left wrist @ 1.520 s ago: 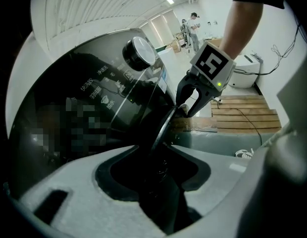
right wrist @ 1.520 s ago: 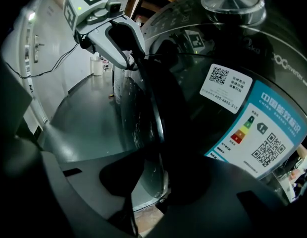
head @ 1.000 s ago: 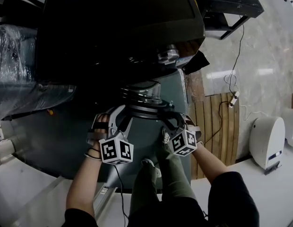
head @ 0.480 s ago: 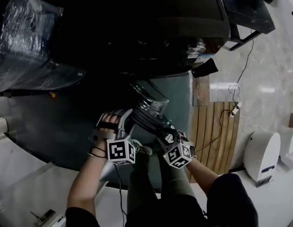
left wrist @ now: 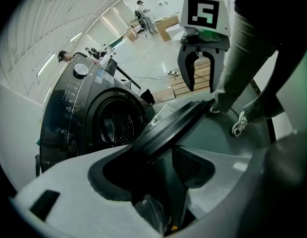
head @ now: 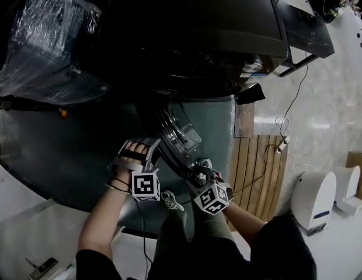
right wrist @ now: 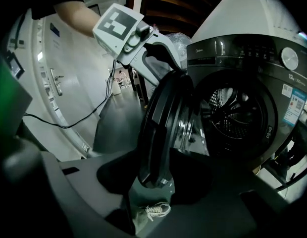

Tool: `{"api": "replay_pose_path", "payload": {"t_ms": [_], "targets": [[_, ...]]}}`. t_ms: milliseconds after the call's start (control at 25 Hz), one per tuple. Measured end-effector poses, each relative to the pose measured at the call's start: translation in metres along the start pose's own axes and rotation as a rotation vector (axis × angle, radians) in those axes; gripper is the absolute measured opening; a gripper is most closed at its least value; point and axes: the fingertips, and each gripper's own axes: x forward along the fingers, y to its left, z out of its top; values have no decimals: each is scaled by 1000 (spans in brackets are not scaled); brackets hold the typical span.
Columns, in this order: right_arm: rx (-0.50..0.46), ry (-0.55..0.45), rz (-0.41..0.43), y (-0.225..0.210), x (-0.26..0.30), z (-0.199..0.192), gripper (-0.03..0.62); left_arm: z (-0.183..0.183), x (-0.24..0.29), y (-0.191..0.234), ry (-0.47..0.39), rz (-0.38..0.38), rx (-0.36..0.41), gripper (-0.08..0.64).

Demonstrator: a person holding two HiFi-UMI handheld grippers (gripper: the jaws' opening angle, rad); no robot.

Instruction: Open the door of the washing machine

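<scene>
left gripper [left wrist: 161, 157]: jaws spread, just been opening, door [right wrist: 158, 128] rim between them | right gripper [right wrist: 166, 175]: same, seemingly not pinching | washing machine [right wrist: 242, 108]: door swung out

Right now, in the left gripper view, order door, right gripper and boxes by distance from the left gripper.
1. Door: between its jaws, which have just been opening.
2. Right gripper: above, jaws likewise opening, at the door's far edge.
3. Boxes: far back, top.
</scene>
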Motion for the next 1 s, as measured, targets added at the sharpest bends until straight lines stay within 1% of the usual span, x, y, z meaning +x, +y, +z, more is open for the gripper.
{"api": "replay_pose_path", "payload": {"t_ms": [160,280,320,360,400,440,600,720,840,920,1000], "targets": [[6,-19,-52,8,-9,16,189,-25,-12,-11,0,39,-93,262],[23,-36,-94,17,-15,31,187,-45,-19,-23,23,62,-122,262],[26,-42,-107,19,-16,37,187,-54,-22,-26,29,66,-158,262],[28,-47,-118,22,-17,43,187,-63,-24,-29,29,66,-218,262],[29,-52,-127,26,-17,48,187,-73,-26,-32,26,64,-298,260],[31,-56,-134,30,-16,54,187,-84,-28,-36,22,65,-384,240],[34,-72,-156,47,-13,75,187,-127,-38,-52,16,95,-707,206],[43,-82,-157,64,-10,89,187,-155,-48,-68,-14,89,-941,176],[24,-94,-147,82,-6,104,187,-180,-56,-86,-62,65,-1127,142],[14,-103,-140,91,-3,116,187,-197,-59,-95,-83,53,-1226,122],[-2,-111,-131,99,2,128,187,-217,-61,-100,-95,58,-1318,121]]}}
